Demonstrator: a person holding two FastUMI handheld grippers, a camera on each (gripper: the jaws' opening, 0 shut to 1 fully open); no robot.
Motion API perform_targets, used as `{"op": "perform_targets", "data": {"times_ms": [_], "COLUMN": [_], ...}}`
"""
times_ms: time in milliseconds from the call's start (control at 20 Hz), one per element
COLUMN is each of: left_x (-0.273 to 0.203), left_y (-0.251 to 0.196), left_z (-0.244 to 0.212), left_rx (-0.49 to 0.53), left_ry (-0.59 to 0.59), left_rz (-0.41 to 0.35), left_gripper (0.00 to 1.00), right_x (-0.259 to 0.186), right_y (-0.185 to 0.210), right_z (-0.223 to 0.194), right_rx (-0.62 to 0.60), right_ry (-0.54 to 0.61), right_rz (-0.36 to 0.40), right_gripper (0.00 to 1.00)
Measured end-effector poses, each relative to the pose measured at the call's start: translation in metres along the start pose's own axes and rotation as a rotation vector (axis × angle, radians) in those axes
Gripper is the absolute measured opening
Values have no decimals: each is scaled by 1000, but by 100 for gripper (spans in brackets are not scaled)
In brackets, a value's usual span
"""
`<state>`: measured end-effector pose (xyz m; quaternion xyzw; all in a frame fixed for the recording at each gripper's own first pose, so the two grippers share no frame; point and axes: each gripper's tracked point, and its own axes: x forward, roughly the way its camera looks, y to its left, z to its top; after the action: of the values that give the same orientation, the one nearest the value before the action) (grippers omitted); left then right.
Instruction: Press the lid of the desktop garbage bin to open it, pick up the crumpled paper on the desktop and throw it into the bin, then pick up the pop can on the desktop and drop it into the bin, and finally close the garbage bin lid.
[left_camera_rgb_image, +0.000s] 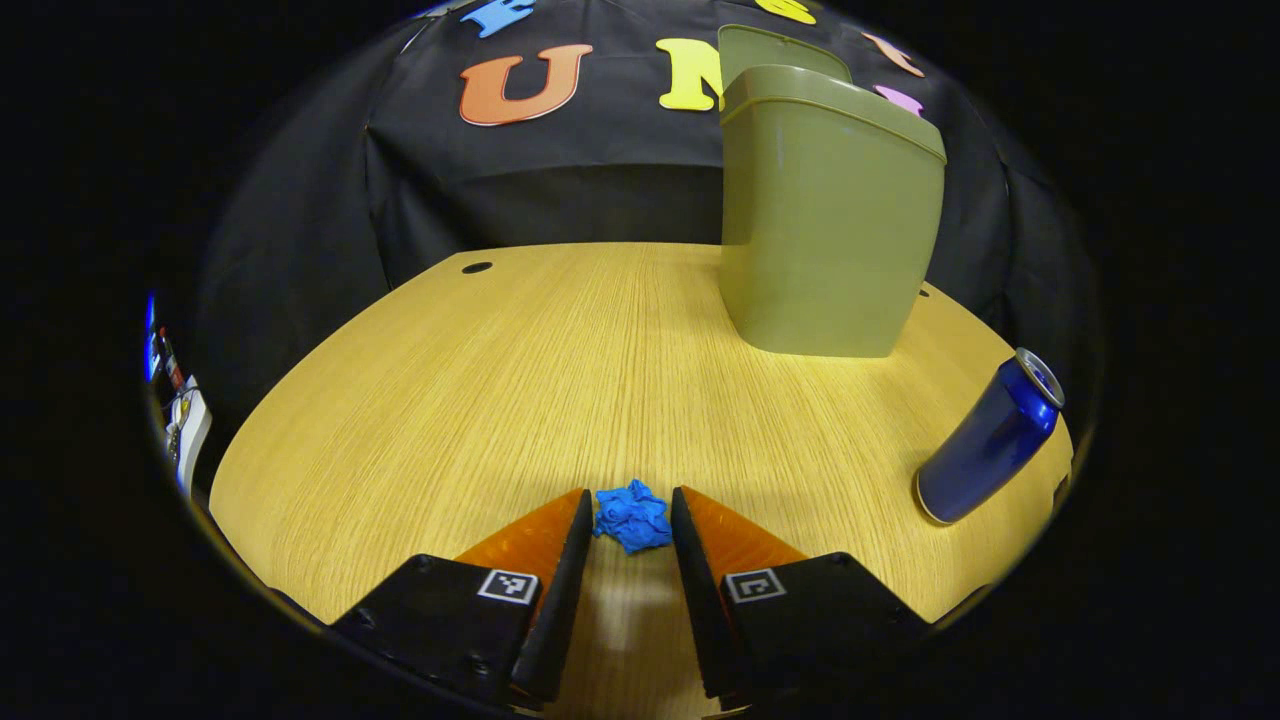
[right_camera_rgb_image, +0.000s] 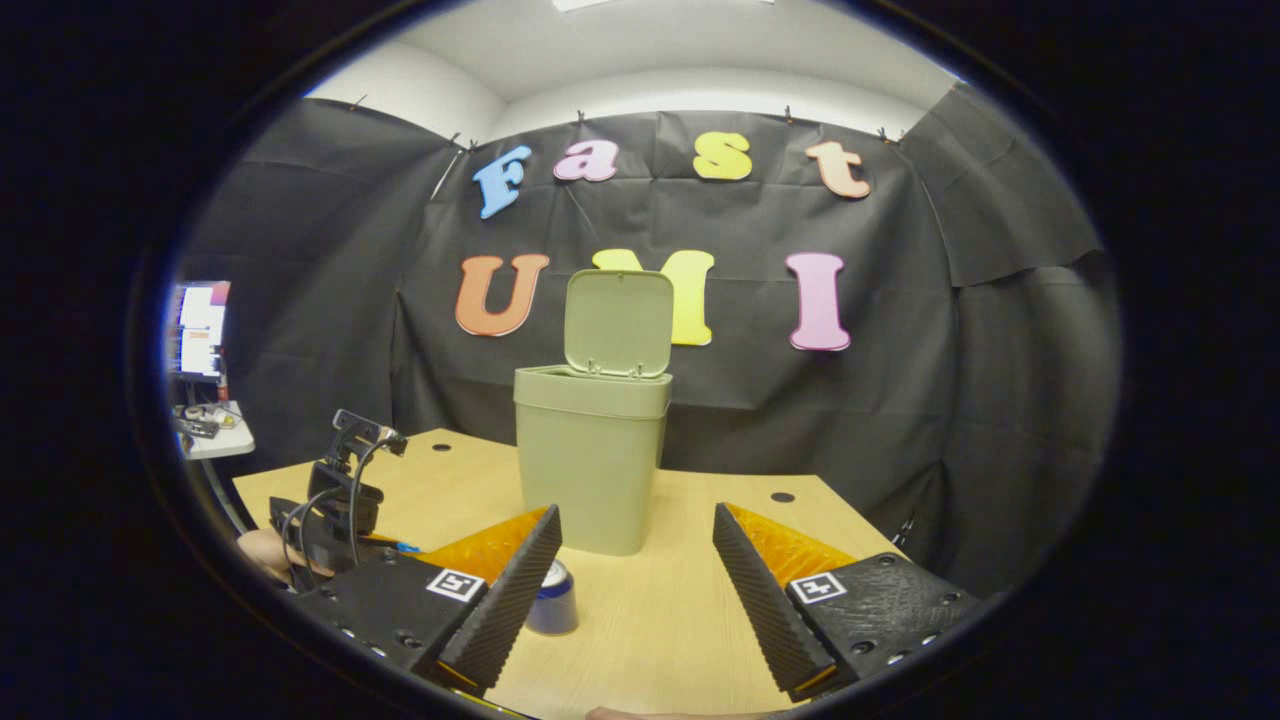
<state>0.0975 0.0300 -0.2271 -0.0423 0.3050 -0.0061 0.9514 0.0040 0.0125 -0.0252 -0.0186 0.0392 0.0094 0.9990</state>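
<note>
A blue crumpled paper (left_camera_rgb_image: 632, 517) lies on the wooden desktop (left_camera_rgb_image: 500, 380) between the tips of my left gripper (left_camera_rgb_image: 630, 503), whose fingers have narrowed to its width and press on both sides. The olive garbage bin (left_camera_rgb_image: 830, 230) stands at the back right with its lid (right_camera_rgb_image: 618, 325) upright and open. A blue pop can (left_camera_rgb_image: 990, 440) stands to the right of the paper, in front of the bin. In the right gripper view, my right gripper (right_camera_rgb_image: 635, 540) hovers open above the desk, facing the bin (right_camera_rgb_image: 590, 460), with the can (right_camera_rgb_image: 553, 598) by its left finger. The left gripper (right_camera_rgb_image: 340, 500) shows low at left.
Two round cable holes (left_camera_rgb_image: 477, 267) (right_camera_rgb_image: 782, 497) sit near the desk's back edge. A side table (right_camera_rgb_image: 215, 425) with a screen (right_camera_rgb_image: 200, 330) stands off to the left. The desk's front edge runs just below my left fingers.
</note>
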Motion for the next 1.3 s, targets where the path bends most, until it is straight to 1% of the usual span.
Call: {"op": "perform_targets", "data": {"times_ms": [100,150,200,400,550,600,650,750,1050,1100,1150,1200,1300], "left_x": [0,1,0,-8,-24,-29,-35,-45,-67,-71,-74,-77,-81], "left_y": [1,1,1,9,12,14,16,14,10,9,8,8,9], "left_z": [1,2,2,17,35,40,46,55,70,72,74,77,79], "left_rx": [2,0,-1,2,-13,-12,-10,-12,-1,1,2,2,0], "left_ry": [-4,-7,-10,-69,-133,-153,-174,-216,-276,-284,-292,-299,-312], "left_rz": [-5,-7,-9,13,16,22,29,37,37,35,32,32,35], "left_gripper": [46,44,42,37,37,37,37,37,36,40,40,36,36], "right_x": [2,2,3,5,8,10,11,13,26,29,31,33,36], "right_y": [2,4,7,19,27,29,33,38,62,65,70,76,81], "right_z": [-3,-4,-7,-12,-17,-21,-24,-31,-69,-80,-88,-95,-101], "right_rx": [6,9,10,15,26,33,43,69,70,71,65,49,20], "right_ry": [8,14,20,32,38,44,49,54,107,123,142,159,161], "right_rz": [4,8,14,39,36,32,28,15,14,14,22,34,39], "right_gripper": [95,95,98,95,95,92,95,95,95,95,95,95,95]}}
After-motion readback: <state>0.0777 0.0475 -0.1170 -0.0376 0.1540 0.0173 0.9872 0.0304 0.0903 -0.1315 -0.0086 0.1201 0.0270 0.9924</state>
